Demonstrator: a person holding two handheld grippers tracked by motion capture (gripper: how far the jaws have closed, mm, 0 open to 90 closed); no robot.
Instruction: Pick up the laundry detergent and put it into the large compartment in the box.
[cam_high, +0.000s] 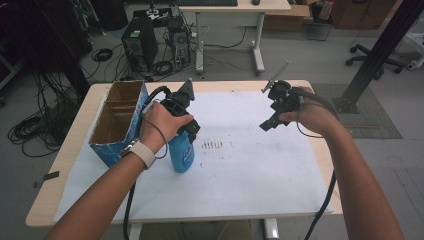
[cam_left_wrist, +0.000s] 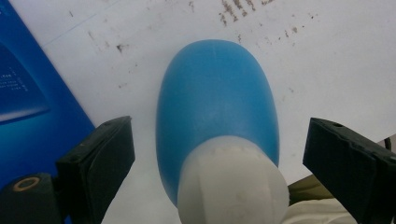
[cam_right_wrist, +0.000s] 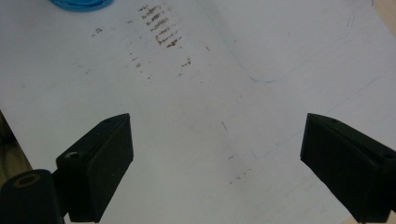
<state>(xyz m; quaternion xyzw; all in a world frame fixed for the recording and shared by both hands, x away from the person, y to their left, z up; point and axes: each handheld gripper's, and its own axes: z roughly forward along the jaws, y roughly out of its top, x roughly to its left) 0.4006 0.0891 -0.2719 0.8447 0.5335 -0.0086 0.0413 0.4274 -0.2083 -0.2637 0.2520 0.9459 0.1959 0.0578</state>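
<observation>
A blue bottle (cam_high: 181, 152) with a white cap (cam_left_wrist: 231, 182) stands upright on the white sheet (cam_high: 240, 170), just right of a blue cardboard box (cam_high: 117, 120). My left gripper (cam_high: 187, 131) hangs over the bottle's top. In the left gripper view the left gripper (cam_left_wrist: 219, 140) is open, its jaws wide apart on either side of the cap and clear of it. My right gripper (cam_high: 270, 122) is held above the right part of the sheet. The right gripper (cam_right_wrist: 215, 140) is open with nothing between its jaws, and the bottle's base (cam_right_wrist: 81, 3) shows far off.
The box is open on top with cardboard dividers inside; its blue side (cam_left_wrist: 28, 93) is close to the bottle. Brown smudges (cam_high: 212, 145) mark the sheet's middle. Bare wooden table edge (cam_high: 60, 165) borders the sheet. Beyond are a computer tower (cam_high: 139, 42), floor cables and another desk.
</observation>
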